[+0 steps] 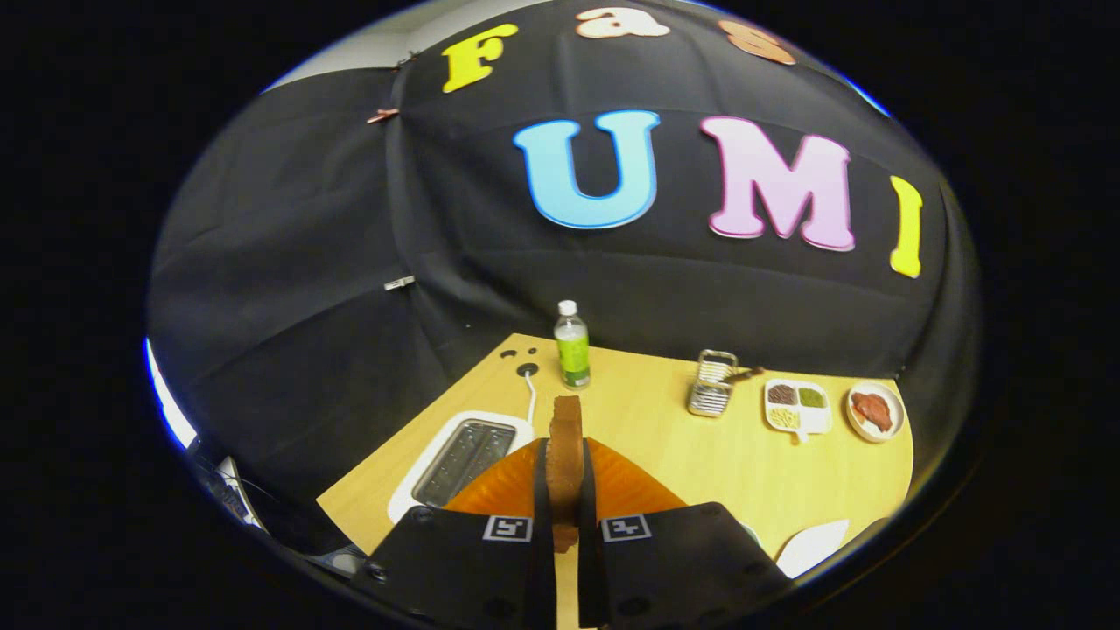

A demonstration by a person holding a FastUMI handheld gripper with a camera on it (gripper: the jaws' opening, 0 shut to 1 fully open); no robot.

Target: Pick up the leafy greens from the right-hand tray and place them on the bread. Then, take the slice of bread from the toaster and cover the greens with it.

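Observation:
My gripper (565,477) is shut on a slice of toasted brown bread (566,437), held edge-on and upright between the two fingers, lifted above the wooden table (665,437). The white toaster (455,459) lies just left of the fingers, its slots open and dark. A white plate edge (809,547) shows to the right of the fingers, partly hidden by the gripper body. The greens and the lower bread are hidden from me.
A bottle with a green label (572,346) stands at the table's back, beyond the bread. Further right are a metal wire rack (713,385), a white divided tray (796,405) with small food portions, and a small plate of reddish food (873,409).

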